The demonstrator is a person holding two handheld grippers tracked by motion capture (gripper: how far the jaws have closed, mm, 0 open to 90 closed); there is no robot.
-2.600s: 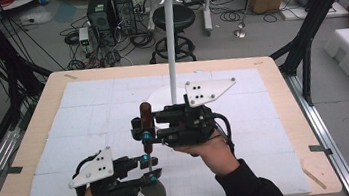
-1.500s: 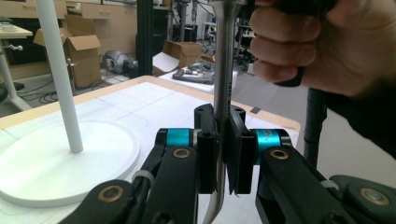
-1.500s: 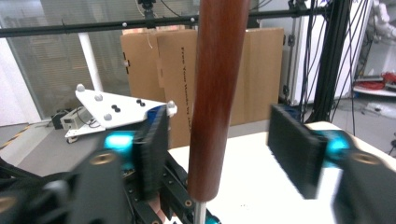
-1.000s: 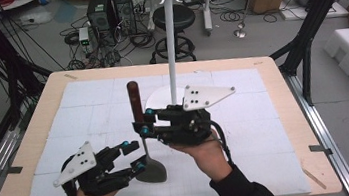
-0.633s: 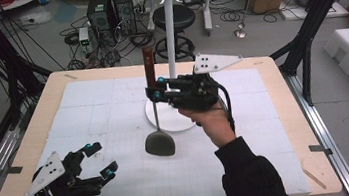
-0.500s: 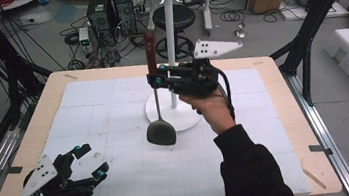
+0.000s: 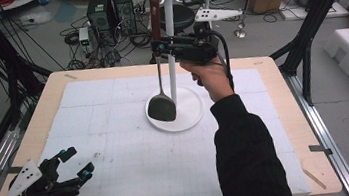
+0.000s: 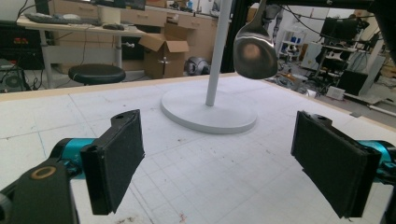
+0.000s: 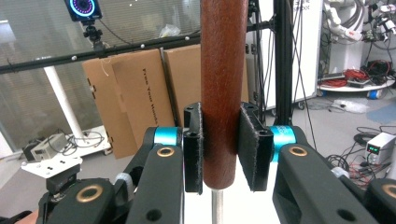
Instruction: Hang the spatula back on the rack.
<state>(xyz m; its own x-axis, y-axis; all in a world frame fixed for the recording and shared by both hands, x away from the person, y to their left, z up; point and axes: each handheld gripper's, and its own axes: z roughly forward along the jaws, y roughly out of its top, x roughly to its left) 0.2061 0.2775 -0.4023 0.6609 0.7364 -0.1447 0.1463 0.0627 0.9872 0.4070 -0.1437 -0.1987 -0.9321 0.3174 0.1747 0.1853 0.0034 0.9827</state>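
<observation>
Right tongs clamp spatula: brown wooden handle, dark blade; left tongs wide.

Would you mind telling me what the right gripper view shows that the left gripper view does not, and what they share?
Only the right gripper view shows the right hand-held gripper shut on the brown wooden handle, with cardboard boxes behind. Only the left gripper view shows the left hand-held gripper open over the gridded mat, the spatula blade hanging above the stand's round white base. Both show parts of one spatula.
</observation>
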